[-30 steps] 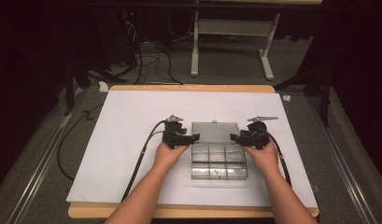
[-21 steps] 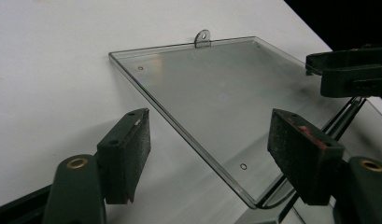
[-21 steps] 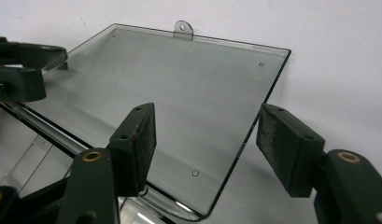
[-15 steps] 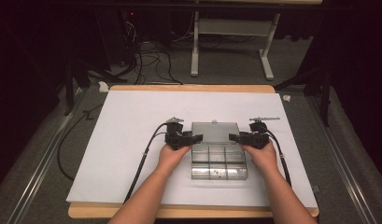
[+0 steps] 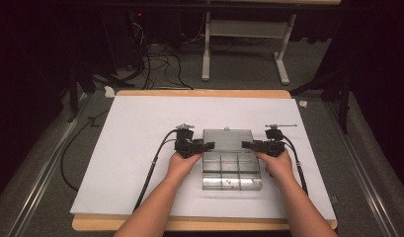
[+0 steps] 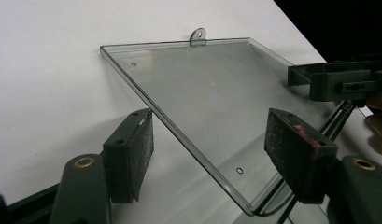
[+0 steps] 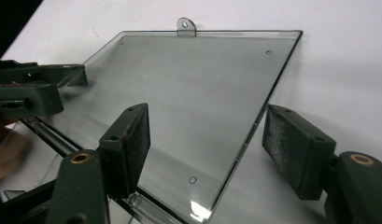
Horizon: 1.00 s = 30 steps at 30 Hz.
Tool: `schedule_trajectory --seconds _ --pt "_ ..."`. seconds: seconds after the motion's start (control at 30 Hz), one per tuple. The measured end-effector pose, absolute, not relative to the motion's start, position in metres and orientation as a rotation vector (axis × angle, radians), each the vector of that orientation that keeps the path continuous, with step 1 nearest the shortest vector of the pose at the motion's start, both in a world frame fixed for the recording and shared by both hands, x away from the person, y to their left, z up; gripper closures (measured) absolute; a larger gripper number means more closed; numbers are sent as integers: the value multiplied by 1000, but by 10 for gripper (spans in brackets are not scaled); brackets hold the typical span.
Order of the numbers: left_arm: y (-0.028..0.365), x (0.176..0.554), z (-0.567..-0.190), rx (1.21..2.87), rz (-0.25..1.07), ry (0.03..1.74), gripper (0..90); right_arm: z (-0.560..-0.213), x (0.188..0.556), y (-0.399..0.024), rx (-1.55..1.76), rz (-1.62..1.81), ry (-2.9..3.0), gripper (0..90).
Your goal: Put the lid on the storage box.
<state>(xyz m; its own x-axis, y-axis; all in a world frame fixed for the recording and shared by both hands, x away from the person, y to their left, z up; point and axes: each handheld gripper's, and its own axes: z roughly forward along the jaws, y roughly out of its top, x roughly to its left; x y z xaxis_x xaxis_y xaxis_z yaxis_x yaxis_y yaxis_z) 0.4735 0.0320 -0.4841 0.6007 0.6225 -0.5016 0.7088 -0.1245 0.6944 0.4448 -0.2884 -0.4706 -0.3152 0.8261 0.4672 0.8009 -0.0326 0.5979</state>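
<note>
With both tongs, left (image 5: 210, 145) and right (image 5: 245, 144), released astride the open clear lid (image 5: 228, 139) of the compartment box (image 5: 232, 173) mid-tabletop (image 5: 140, 123), a one-sided push could, I think, twist its hinge.

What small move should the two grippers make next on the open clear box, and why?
Probably draw both grippers back from the lid. It lies flat, and the left gripper and right gripper straddle its side edges, jaws just opened and pads off it.
</note>
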Motion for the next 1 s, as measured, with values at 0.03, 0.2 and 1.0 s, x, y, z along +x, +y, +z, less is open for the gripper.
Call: schedule_trajectory --seconds 0.03,0.2,1.0 --pt "32 473 -484 1819 -103 1080 337 -472 446 -288 1837 1313 2166 331" --pt "33 473 -482 1824 -79 1067 360 -471 445 -287 1821 1315 2152 352" --pt "38 455 -448 1830 138 953 699 -436 422 -290 1570 1294 2045 673"
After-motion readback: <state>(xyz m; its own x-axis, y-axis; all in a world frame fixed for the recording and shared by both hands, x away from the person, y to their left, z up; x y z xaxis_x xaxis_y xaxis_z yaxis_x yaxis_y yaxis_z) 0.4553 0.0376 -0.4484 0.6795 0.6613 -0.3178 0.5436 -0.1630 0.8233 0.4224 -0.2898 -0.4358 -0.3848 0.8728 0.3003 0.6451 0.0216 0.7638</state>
